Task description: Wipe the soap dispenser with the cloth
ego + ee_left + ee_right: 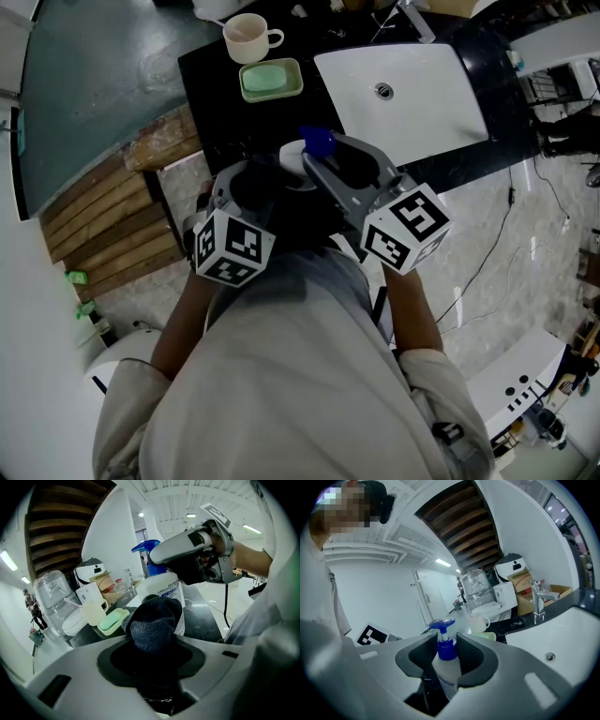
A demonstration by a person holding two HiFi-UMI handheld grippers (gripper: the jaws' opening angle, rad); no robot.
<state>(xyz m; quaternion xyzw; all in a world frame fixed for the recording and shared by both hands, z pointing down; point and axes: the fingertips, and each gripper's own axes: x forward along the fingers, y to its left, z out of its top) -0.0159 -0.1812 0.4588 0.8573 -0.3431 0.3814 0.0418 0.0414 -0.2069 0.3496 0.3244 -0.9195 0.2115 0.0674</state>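
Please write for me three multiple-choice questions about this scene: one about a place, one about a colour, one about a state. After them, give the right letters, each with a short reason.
1. Where is the green soap dish?
A. in the sink
B. on top of the cup
C. on the black counter, beside the cup

2. What colour is the pump of the soap dispenser?
A. blue
B. red
C. green

3. What is the state of the left claw?
A. open and empty
B. shut on the dark cloth
C. shut on the cup

Right letters:
1 C: the head view shows the dish lying on the counter next to the cup.
2 A: the pump head is blue in the right gripper view.
3 B: in the left gripper view the cloth bulges out from between its jaws.
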